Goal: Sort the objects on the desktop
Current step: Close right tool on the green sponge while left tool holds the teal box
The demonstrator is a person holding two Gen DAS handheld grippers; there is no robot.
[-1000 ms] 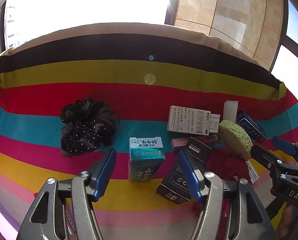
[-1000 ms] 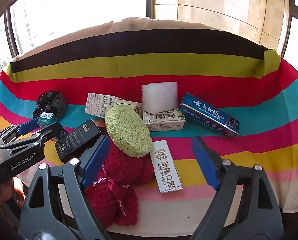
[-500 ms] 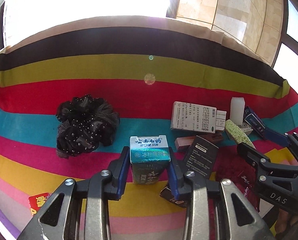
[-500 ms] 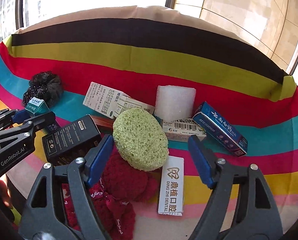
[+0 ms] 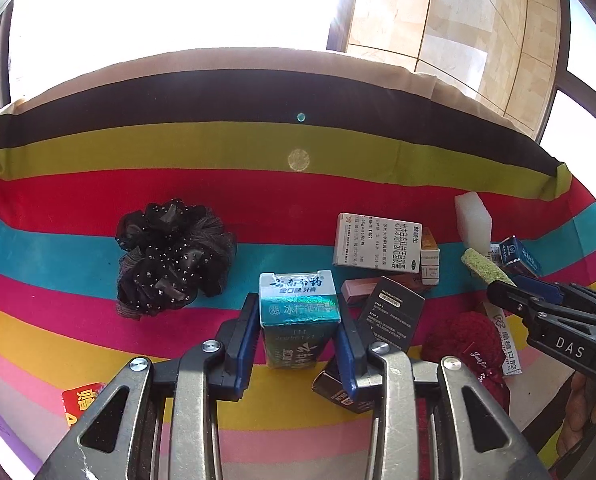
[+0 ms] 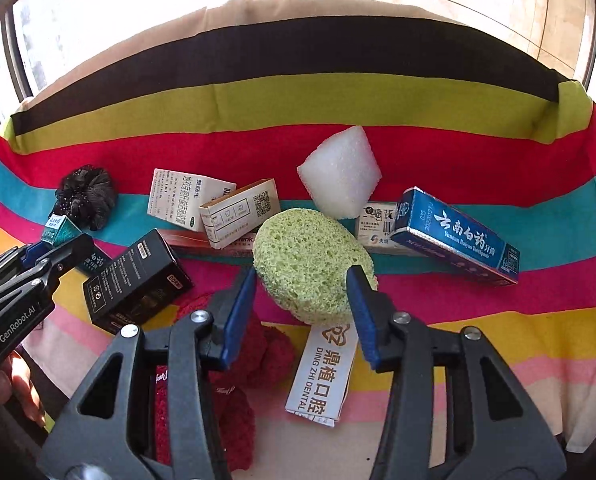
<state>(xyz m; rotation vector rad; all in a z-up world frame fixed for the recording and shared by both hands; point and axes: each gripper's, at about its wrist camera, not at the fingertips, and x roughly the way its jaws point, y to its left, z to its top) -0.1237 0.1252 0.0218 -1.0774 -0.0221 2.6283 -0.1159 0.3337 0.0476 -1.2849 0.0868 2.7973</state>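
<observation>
My left gripper (image 5: 298, 340) is shut on a teal toothpaste box (image 5: 298, 316), its blue pads pressed on both sides. That box also shows at the far left of the right wrist view (image 6: 56, 230), in the left gripper (image 6: 38, 260). My right gripper (image 6: 303, 304) has closed onto a green oval sponge (image 6: 309, 260), pads touching its lower edges. In the left wrist view the right gripper (image 5: 513, 284) holds the sponge (image 5: 483, 266) edge-on at the right.
On the striped cloth (image 5: 258, 148) lie a black scrunchie (image 5: 170, 260), a black box (image 6: 138, 280), white medicine boxes (image 6: 190, 200), a white foam block (image 6: 339, 172), a blue toothpaste box (image 6: 455, 236), a red knitted item (image 6: 266, 348) and a white dental packet (image 6: 325, 376).
My left gripper closed on the teal toothpaste box. My right gripper moved forward and closed onto the green sponge.
</observation>
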